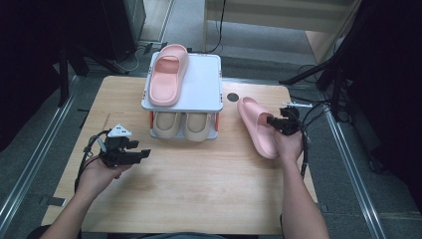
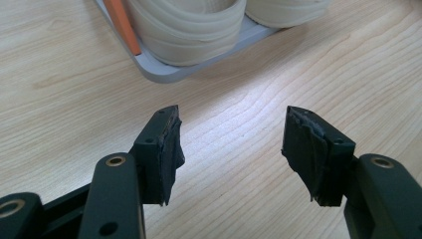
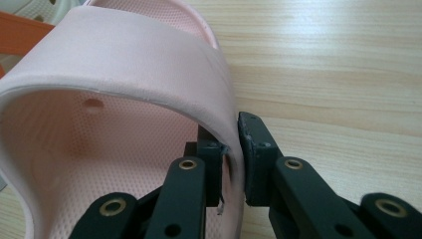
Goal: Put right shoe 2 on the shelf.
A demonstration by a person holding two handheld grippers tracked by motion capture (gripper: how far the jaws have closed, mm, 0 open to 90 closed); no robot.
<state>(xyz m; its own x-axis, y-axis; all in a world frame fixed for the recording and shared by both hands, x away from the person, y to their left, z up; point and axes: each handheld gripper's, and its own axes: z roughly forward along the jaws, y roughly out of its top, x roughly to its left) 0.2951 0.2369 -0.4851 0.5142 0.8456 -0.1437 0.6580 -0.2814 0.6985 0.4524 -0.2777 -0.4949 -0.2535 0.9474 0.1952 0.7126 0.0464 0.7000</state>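
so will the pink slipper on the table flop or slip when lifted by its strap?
Probably light: the pink slipper looks like foam. The right claw pinches only the strap's edge, so the sole may sag or swing. The soft strap could bend, though slipping out seems less likely.

No text, label, brand, number or sign can be read anywhere in the three views; nothing legible is borne by the pink slipper [image 1: 259,127] on the table, by its mate on the top shelf of the grey rack [image 1: 209,84], or by the beige pair below it, and no marking is carried by the black jaws
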